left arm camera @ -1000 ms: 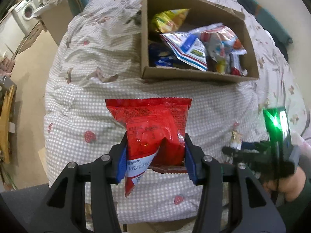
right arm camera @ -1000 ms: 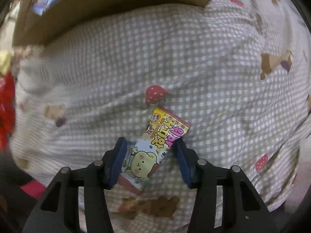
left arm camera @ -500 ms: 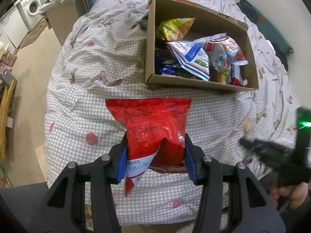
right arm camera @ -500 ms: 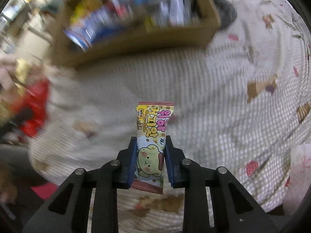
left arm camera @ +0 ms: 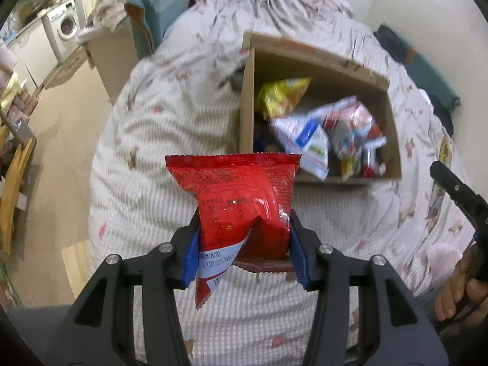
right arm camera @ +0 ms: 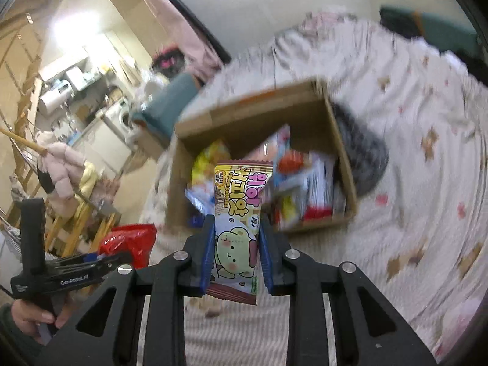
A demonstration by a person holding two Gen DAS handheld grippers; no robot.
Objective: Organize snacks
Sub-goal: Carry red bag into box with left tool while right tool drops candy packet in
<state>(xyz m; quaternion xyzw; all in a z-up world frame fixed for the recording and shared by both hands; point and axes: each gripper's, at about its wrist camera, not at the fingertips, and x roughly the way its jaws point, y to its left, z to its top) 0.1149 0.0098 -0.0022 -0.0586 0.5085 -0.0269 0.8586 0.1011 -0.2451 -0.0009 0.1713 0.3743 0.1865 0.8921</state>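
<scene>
The red snack bag [left arm camera: 244, 201] stands at frame centre, pinched by the left gripper [left arm camera: 244, 256]. The right gripper [right arm camera: 235, 253] clamps a cartoon candy pack [right arm camera: 238, 222] below the blurred cardboard box [right arm camera: 341, 140], probably lifted above it.

One cardboard box [left arm camera: 317, 180], two grippers (each holding one packet), several snack packets [left arm camera: 308, 140] inside, count unclear
</scene>
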